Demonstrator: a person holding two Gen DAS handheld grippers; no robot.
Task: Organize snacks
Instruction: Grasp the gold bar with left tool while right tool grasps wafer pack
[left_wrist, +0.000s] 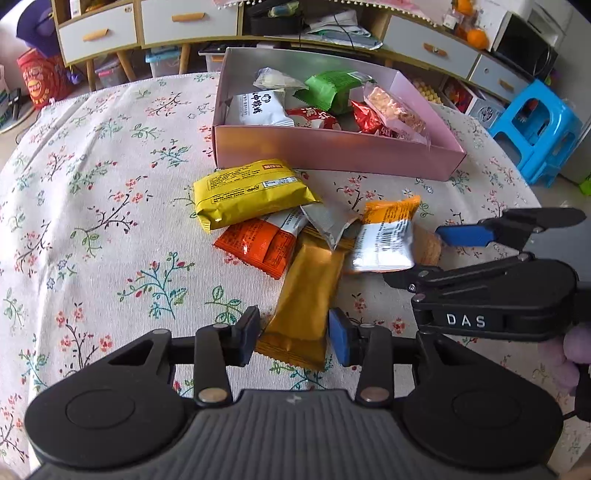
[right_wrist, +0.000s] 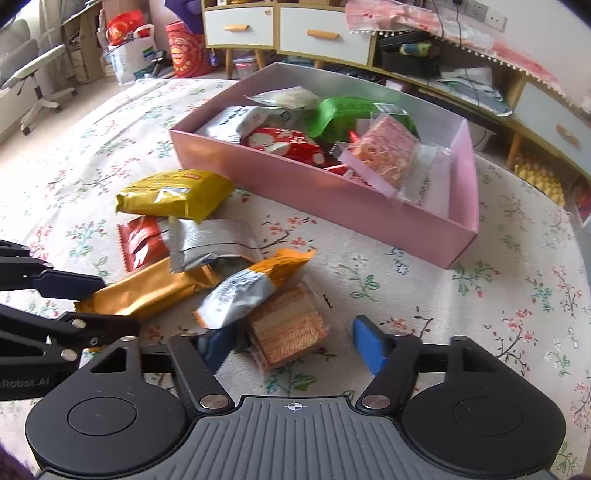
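Pinching a gold packet (left_wrist: 306, 288) above floral tablecloth (left_wrist: 110, 221), left tool (left_wrist: 293, 332); right tool (right_wrist: 290, 343) spread.

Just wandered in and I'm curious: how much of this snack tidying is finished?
Partly done. Several packets already lie in the pink box. In hand: the left gripper straddles the gold bar; the right gripper straddles the clear-wrapped wafer, pads not yet touching it. Left on the table: the yellow bag, orange-red packet, silver packet and orange-silver packet.
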